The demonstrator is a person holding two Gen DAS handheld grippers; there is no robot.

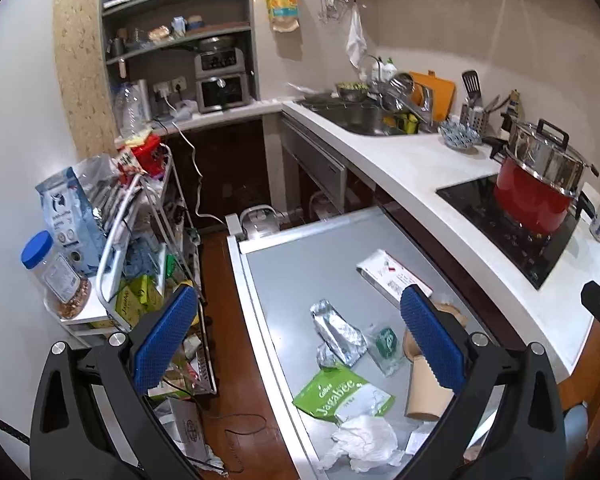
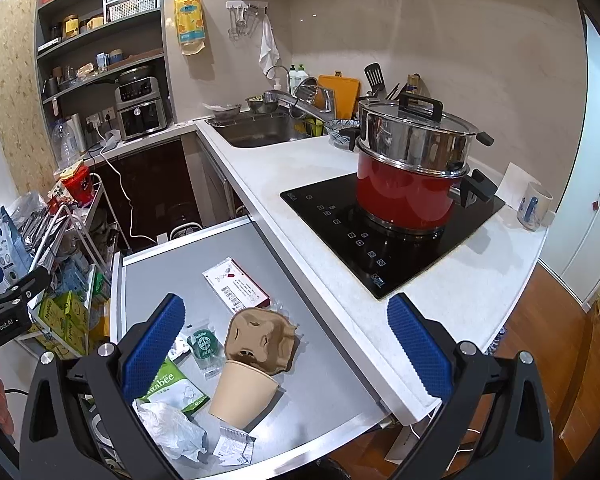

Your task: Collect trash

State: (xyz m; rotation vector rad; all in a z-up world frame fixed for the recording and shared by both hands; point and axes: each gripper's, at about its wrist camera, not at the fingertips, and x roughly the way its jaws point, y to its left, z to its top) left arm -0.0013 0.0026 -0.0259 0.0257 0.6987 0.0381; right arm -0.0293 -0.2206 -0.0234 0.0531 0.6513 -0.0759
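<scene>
Trash lies on a grey pull-out table [image 1: 300, 264] [image 2: 172, 264]: a white and red box [image 1: 392, 274] [image 2: 236, 286], a crumpled silver foil packet [image 1: 336, 332], a small green sachet [image 1: 386, 342] [image 2: 204, 346], a green Jagabee bag [image 1: 342, 394] [image 2: 172, 386], crumpled white paper [image 1: 366, 442] [image 2: 172, 430], a tan paper cup [image 1: 424, 392] [image 2: 244, 394] and a brown cardboard cup carrier [image 2: 262, 338]. My left gripper [image 1: 300, 338] is open above the trash. My right gripper [image 2: 288, 348] is open above the cup.
A white counter [image 2: 300, 168] runs along the right with a black hob [image 2: 380, 232], a red pot with a steel steamer [image 2: 412, 168], a mug [image 2: 534, 206] and a sink [image 2: 260, 132]. A cluttered wire rack [image 1: 140, 240] stands left of the table. Wooden floor [image 1: 228, 340] lies between.
</scene>
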